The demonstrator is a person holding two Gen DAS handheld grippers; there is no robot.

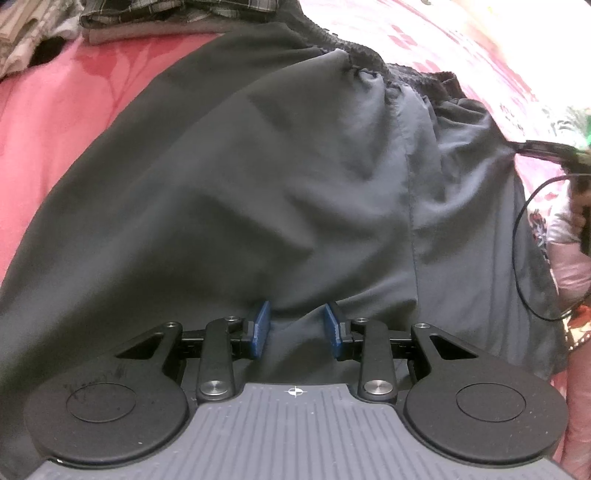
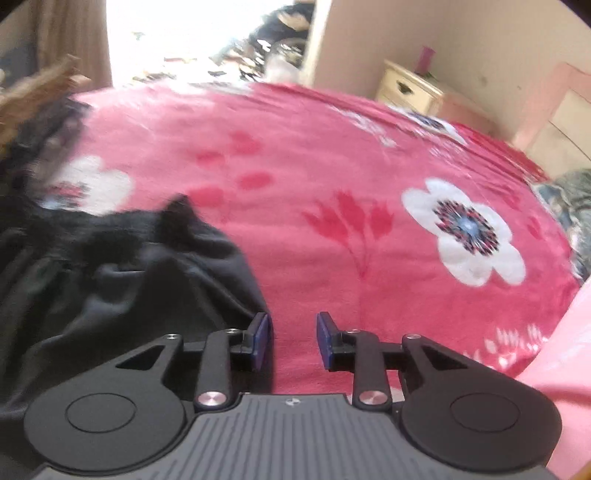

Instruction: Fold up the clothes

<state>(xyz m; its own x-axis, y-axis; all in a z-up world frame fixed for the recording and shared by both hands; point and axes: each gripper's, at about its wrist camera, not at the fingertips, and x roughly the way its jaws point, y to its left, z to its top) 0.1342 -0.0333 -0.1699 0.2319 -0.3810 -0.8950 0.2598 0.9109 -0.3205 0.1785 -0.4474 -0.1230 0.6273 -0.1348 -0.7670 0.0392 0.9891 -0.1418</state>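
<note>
Dark grey shorts [image 1: 280,192] with a gathered elastic waistband [image 1: 369,55] lie spread on the pink bed. My left gripper [image 1: 296,326] is open right over the shorts' near edge, with cloth bulging between its blue pads [image 1: 260,328]; the jaws stand apart. In the right wrist view the same dark shorts [image 2: 110,288] lie at the left, rumpled. My right gripper [image 2: 293,339] is open and empty, just right of the shorts' edge, over the pink flowered blanket [image 2: 332,177]. The other gripper shows blurred at the right edge of the left wrist view [image 1: 576,158].
Folded plaid clothes [image 1: 177,14] and a loose pile [image 1: 29,40] lie at the far left of the bed. A black cable [image 1: 521,236] hangs at the right. A cream nightstand [image 2: 410,88] and a wall stand beyond the bed. More cloth [image 2: 576,206] lies at the right edge.
</note>
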